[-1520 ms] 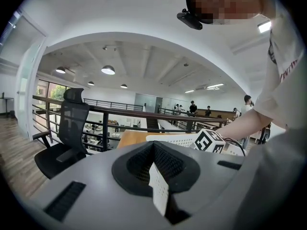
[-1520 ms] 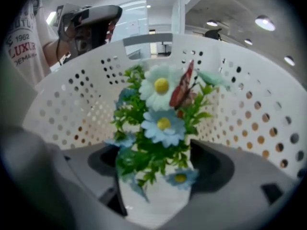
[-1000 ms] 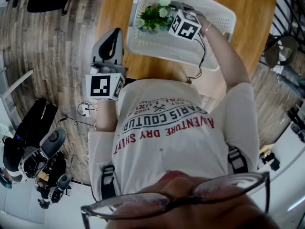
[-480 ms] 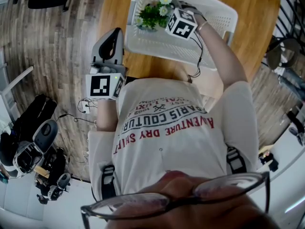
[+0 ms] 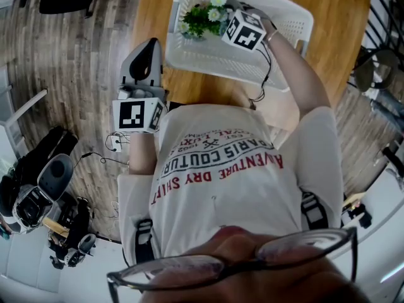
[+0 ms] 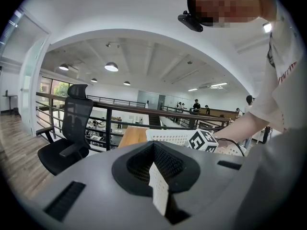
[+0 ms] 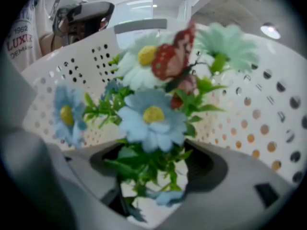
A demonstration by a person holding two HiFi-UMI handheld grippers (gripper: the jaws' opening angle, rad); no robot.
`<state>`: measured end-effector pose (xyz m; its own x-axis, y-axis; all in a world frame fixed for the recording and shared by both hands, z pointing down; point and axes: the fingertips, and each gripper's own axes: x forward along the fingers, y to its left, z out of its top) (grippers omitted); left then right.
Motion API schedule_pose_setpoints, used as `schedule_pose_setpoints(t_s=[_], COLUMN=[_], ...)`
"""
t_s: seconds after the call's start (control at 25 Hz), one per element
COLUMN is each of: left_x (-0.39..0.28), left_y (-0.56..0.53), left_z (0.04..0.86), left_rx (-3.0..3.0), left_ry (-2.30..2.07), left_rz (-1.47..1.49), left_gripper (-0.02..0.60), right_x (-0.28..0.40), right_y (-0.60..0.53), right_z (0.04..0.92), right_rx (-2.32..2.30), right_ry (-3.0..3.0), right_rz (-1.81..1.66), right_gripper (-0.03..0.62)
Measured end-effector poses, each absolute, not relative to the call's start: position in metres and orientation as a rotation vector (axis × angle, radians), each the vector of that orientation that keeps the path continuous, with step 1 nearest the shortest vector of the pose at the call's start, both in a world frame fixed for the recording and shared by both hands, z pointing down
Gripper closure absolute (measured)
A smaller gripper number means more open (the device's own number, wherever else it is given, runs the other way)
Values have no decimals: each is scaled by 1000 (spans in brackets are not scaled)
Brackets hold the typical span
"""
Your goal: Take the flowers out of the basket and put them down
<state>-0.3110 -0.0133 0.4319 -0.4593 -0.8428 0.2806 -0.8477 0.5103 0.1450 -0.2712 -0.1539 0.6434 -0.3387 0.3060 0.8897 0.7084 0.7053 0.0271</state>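
Note:
A bunch of artificial flowers [image 5: 203, 17] with pale blue and white blooms, green leaves and a red butterfly sits in the left end of the white perforated basket [image 5: 214, 60] on the wooden table [image 5: 150, 11]. My right gripper [image 5: 222, 19] reaches into the basket from the right. In the right gripper view its jaws [image 7: 153, 176] are shut on the green stems of the flowers [image 7: 152, 116], with the basket wall [image 7: 268, 119] behind. My left gripper [image 5: 149, 46] hovers at the table's left front corner, shut and holding nothing [image 6: 158, 190].
A black office chair [image 6: 72, 133] and a railing [image 6: 105, 109] stand beyond the table's left side. Bags and gear lie on the wooden floor [image 5: 44, 188] at the person's left. Bare tabletop [image 5: 334, 17] shows right of the basket.
The right gripper's marker cube has shifted slightly over the basket. The flowers stay in the same spot. The left gripper has barely moved.

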Motion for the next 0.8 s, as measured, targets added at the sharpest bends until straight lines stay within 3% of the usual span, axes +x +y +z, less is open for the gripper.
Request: schedule_pose_setpoints(t_s=[0.8], left_x=[-305], left_y=[-20], left_z=[415], left_rx=[1509], left_ry=[-2426], left_rz=[30], left_gripper=[569], right_x=[-262], right_y=[-178], right_z=[578], right_rx=[-622], right_ry=[-2086], right_rz=[-502], right_gripper=[227])
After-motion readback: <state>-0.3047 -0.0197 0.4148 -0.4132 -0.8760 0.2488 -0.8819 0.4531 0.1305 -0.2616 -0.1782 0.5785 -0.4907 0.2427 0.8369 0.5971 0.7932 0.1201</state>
